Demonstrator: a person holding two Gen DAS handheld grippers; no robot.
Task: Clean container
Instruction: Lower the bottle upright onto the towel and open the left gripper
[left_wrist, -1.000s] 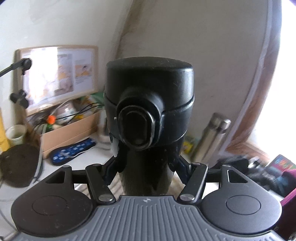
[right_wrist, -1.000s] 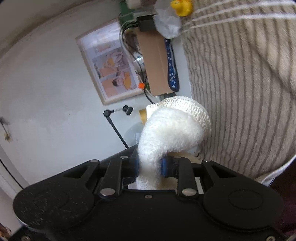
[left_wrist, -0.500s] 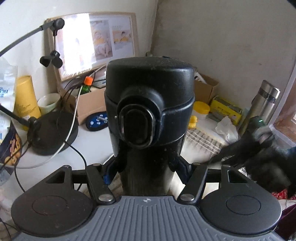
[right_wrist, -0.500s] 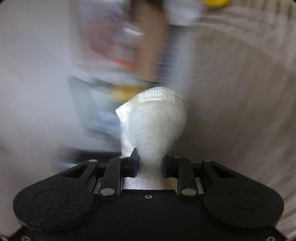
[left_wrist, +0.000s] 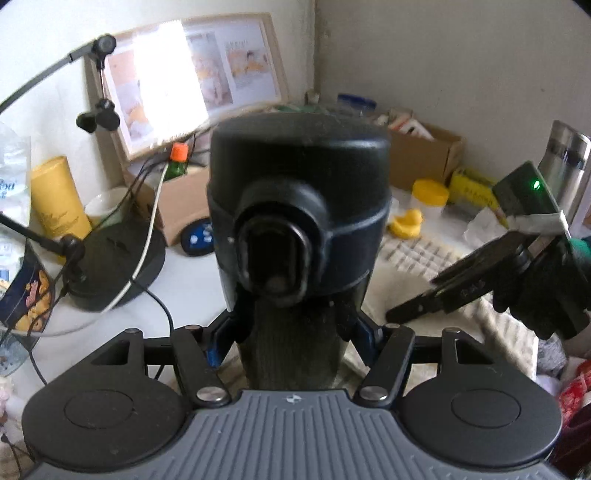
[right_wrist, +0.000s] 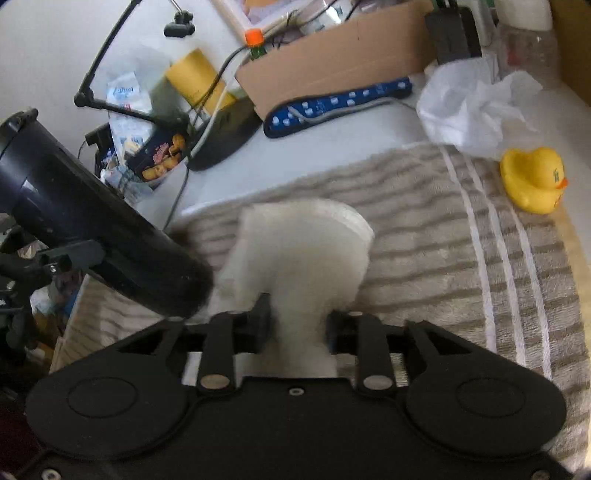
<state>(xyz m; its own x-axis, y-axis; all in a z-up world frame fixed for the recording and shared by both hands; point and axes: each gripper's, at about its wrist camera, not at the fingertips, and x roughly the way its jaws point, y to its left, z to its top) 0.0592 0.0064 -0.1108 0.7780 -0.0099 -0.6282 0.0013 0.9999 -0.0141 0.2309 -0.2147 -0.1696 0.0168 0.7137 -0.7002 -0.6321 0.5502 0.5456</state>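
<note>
flask: black flask (left_wrist: 295, 229), lid on, raised over striped towel (right_wrist: 424, 258) so its sides are reachable
left tool: left tool (left_wrist: 291, 332) clamped on flask body
right tool: right tool (right_wrist: 299, 325) pinching white cloth (right_wrist: 303, 251), just beside flask base, probably ready to wipe

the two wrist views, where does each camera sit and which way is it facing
Left wrist: on the left hand-held gripper, looking along its fingers at the black flask it clamps, desk clutter behind; the right hand-held gripper shows at right.
Right wrist: on the right hand-held gripper, looking down over the white cloth it pinches onto the striped towel.
Shared: flask, rubber duck, cardboard box.
</note>
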